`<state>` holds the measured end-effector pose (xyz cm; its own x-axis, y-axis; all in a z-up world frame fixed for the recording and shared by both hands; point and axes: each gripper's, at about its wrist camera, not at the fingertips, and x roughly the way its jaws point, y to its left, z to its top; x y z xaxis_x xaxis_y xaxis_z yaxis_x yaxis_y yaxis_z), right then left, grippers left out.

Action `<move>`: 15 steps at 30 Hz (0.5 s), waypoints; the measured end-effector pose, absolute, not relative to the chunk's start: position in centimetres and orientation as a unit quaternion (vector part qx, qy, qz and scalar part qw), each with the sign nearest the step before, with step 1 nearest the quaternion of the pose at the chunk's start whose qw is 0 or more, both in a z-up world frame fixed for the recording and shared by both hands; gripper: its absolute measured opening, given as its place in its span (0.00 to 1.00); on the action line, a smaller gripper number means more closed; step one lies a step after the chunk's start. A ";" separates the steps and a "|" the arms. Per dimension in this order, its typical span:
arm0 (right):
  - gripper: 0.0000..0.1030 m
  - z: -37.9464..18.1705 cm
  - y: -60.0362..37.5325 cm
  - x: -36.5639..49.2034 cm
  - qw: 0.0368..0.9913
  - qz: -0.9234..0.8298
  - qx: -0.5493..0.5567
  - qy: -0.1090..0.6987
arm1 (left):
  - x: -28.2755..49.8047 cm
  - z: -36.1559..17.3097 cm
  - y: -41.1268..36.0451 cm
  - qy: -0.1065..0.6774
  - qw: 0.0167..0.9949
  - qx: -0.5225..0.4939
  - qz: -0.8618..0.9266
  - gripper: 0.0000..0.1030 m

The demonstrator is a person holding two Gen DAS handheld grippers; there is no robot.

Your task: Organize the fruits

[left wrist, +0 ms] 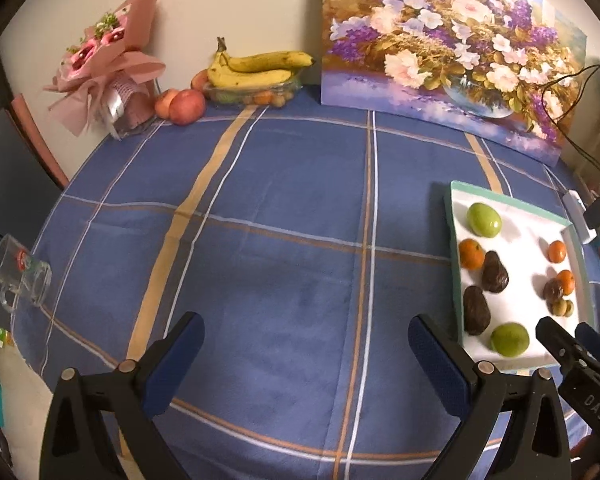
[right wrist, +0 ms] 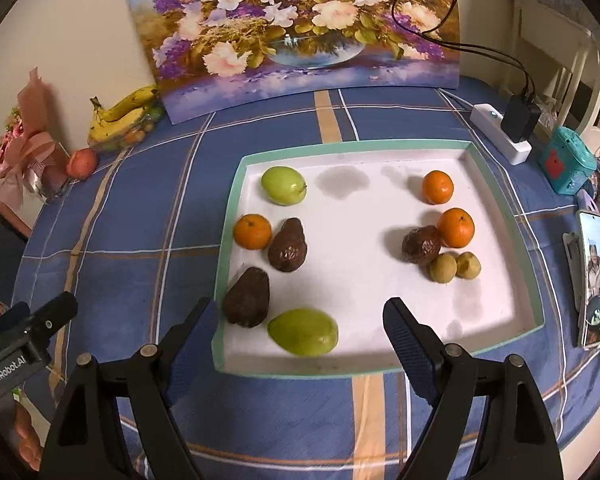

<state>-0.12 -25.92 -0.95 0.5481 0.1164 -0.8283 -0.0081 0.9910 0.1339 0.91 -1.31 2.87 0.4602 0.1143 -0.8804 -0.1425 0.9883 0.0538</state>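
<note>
Two grippers are held above a round table (right wrist: 284, 420) covered by a blue plaid cloth, and the white tray (right wrist: 380, 152) with its mint-green rim is taken as the landmark. Behind the tray, a large flower painting (right wrist: 300, 28) is leaned against the wall. Well to the left of the tray, near the wall, a pink bouquet (left wrist: 108, 60), a bunch of bananas (left wrist: 256, 66) on a clear dish and red apples (left wrist: 187, 106) are seen.

Inside the tray, ten fruits are laid. Along its left side, two green mangoes (right wrist: 283, 184) (right wrist: 303, 331), two dark avocados (right wrist: 287, 245) (right wrist: 247, 297) and one orange (right wrist: 252, 231) are grouped. Toward its right side, two oranges (right wrist: 437, 187) (right wrist: 455, 227), a third dark avocado (right wrist: 421, 244) touching the nearer orange, and two small yellowish-green fruits (right wrist: 443, 267) (right wrist: 468, 265) are clustered.

The right gripper (right wrist: 300, 320) is held over the tray's near edge, jaws spread wide, nothing between them. The left gripper (left wrist: 306, 338) is held over bare cloth just left of the tray, its jaws likewise apart and empty. To the right of the tray, a power strip (right wrist: 500, 136), a teal box (right wrist: 566, 166) and a phone (right wrist: 594, 276) are found.
</note>
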 end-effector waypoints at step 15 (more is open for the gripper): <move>0.83 -3.4 -24.6 -2.1 0.872 0.030 0.033 0.487 | 0.1 1.2 -0.6 0.548 0.833 -0.022 0.074 1.00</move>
